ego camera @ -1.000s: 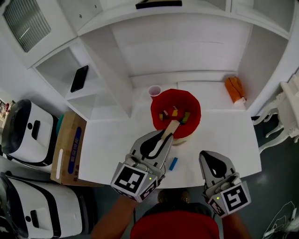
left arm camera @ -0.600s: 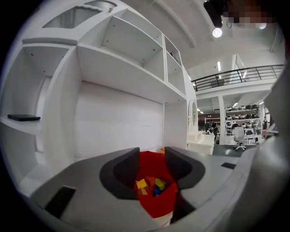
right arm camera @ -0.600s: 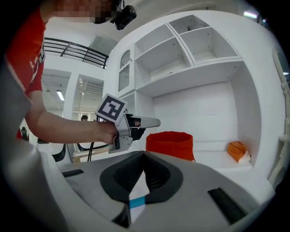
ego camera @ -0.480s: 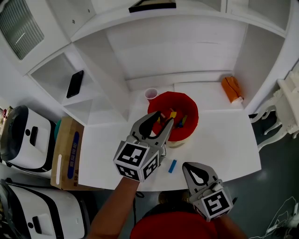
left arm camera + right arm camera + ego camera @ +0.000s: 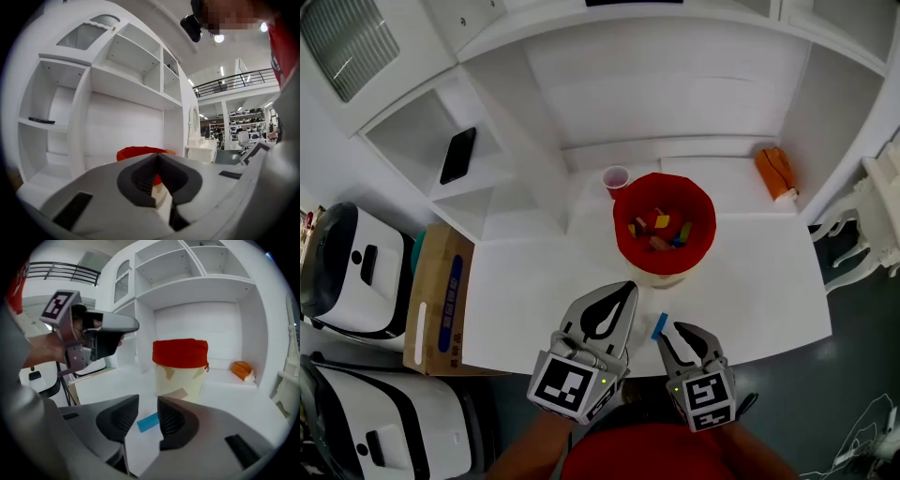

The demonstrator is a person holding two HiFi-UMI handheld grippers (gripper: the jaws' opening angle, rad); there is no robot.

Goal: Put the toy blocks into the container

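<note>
L gripper (image 5: 620,289) jaws just closed, together w/ nothing between, while R gripper (image 5: 682,330) jaws have just been opening, now apart, w/ blue toy block (image 5: 659,325) flat on white table (image 5: 534,291) just ahead, untouched, near red-lined container (image 5: 624,236) holding other blocks (image 5: 661,225).

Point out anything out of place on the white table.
One blue block lies flat on the table near its front edge, outside the red container, while the other blocks sit inside it. Nothing looks spilled or damaged.
</note>
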